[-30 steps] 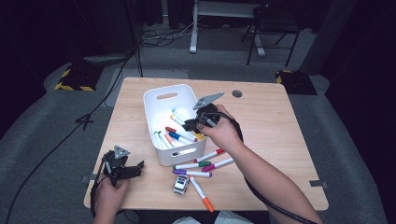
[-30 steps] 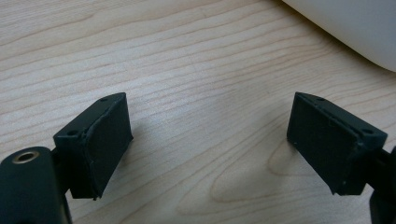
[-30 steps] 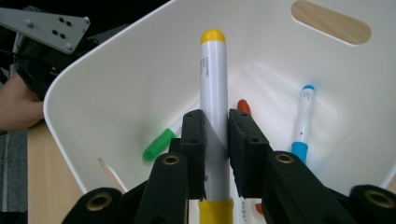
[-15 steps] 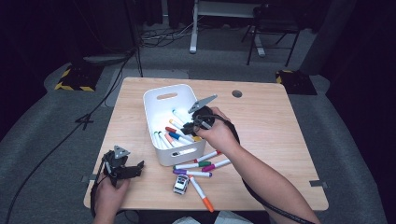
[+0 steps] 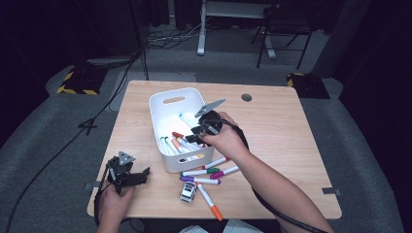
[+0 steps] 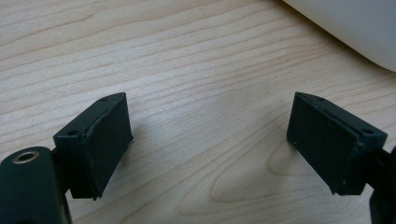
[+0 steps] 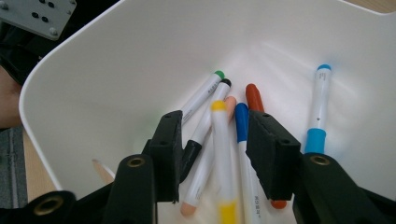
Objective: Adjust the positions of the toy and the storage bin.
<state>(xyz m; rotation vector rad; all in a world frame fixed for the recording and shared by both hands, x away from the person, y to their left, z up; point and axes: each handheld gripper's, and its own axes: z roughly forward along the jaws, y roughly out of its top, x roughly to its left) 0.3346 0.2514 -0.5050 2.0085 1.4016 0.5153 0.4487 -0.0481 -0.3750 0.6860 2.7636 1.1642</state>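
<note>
Your right gripper hangs inside the white plastic bin; its jaws have just been opening around a yellow-capped white marker lying loose on other markers. Your left gripper rests gaping above the bare wooden tabletop.

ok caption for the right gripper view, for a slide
Right claw open over markers lying in the white bin, its jaws just opened.

The left gripper is held wide open near the table's front left corner, while the right gripper's jaws have just been opening.
</note>
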